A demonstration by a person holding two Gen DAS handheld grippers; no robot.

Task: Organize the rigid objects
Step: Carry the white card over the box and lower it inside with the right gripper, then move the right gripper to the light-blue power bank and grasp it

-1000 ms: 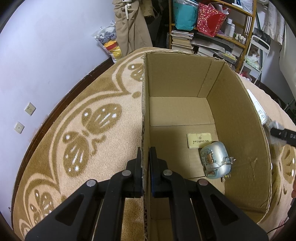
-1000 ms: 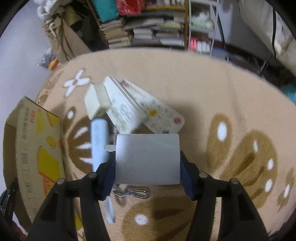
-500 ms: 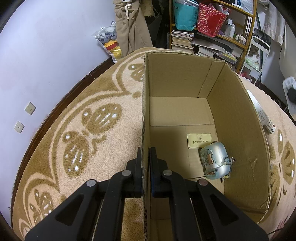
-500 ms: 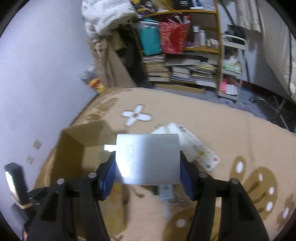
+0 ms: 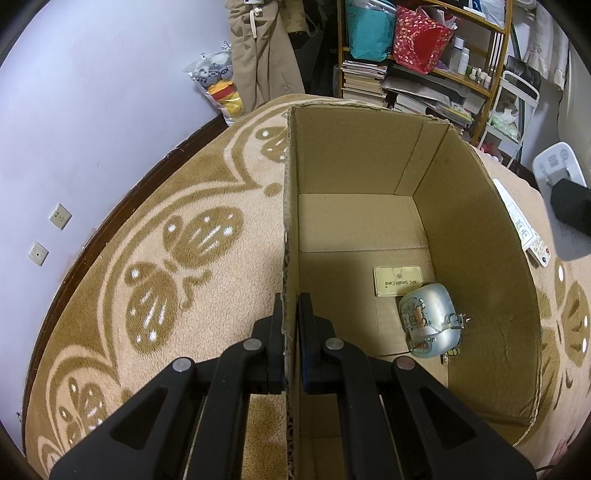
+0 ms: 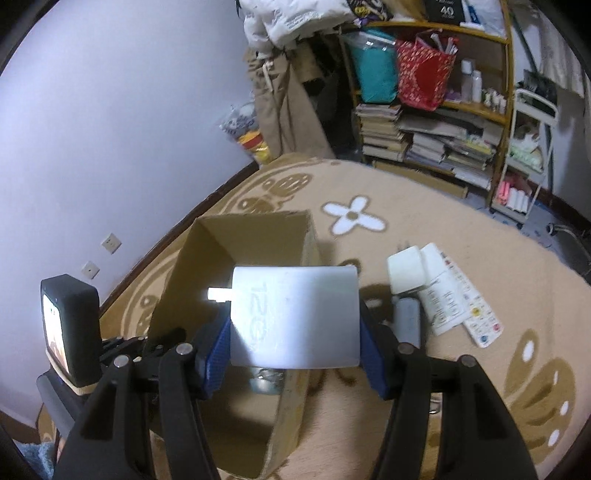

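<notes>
Corrugated cardboard box wall pinched by left gripper fingers; right gripper fingers clamp smooth white rectangular charger.

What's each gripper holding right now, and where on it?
Left gripper: shut on the box, pinching its near side wall at the rim. Right gripper: shut on the white charger, across its two side faces.

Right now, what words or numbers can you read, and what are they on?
"NFC Smart Card": gold card in the cardboard box.
"12", then a cut-off digit: white charger in the right claw.
"40": dark box atop the shelf.
Remote controls: print too small.
</notes>
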